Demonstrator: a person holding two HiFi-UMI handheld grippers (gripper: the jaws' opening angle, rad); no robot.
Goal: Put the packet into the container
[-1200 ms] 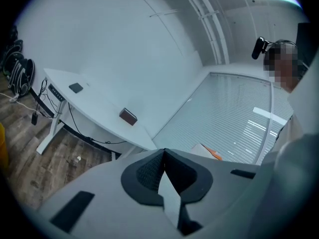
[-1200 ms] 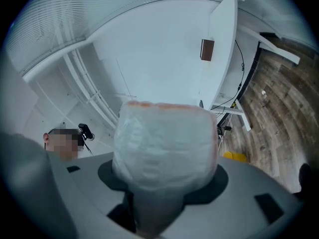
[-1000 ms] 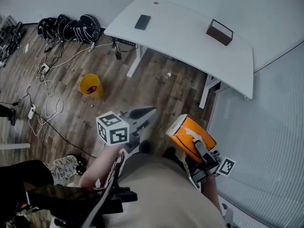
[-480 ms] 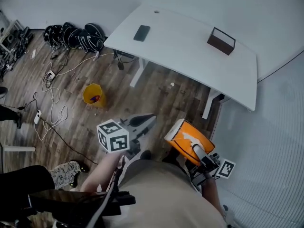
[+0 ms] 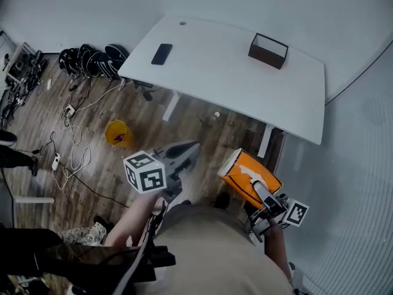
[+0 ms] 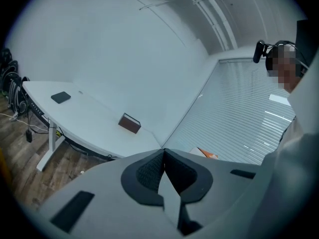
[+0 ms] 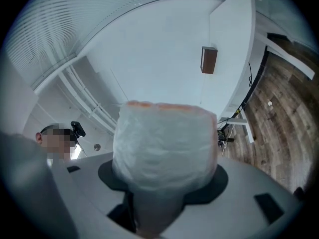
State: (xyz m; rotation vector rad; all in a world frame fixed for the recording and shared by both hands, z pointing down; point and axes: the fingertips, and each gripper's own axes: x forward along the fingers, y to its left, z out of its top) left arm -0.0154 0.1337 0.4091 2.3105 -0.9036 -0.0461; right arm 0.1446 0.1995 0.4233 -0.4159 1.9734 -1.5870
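Head view, with both gripper views. The right tongs (image 5: pixel 256 190) are clamped on the packet (image 5: pixel 245 174), an orange pouch with a white mark on its upper face whose print is too small to read. In the right gripper view the packet (image 7: pixel 164 143) fills the gap between the jaws as a pale, crinkled, translucent end with an orange rim, and no lettering can be made out. The left tongs (image 6: pixel 163 152) are closed tip to tip with nothing between them. Each tool carries a cube (image 5: pixel 145 171) of black-and-white square markers, which are patterns rather than letters. The container (image 5: pixel 268 50), an open dark-brown box, stands on the white surface (image 5: pixel 227 78), well apart from the packet. A dark phone (image 5: pixel 161 53) lies on the surface's far left. A yellow bin (image 5: pixel 116 133) stands on the wooden floor (image 5: pixel 202 125).
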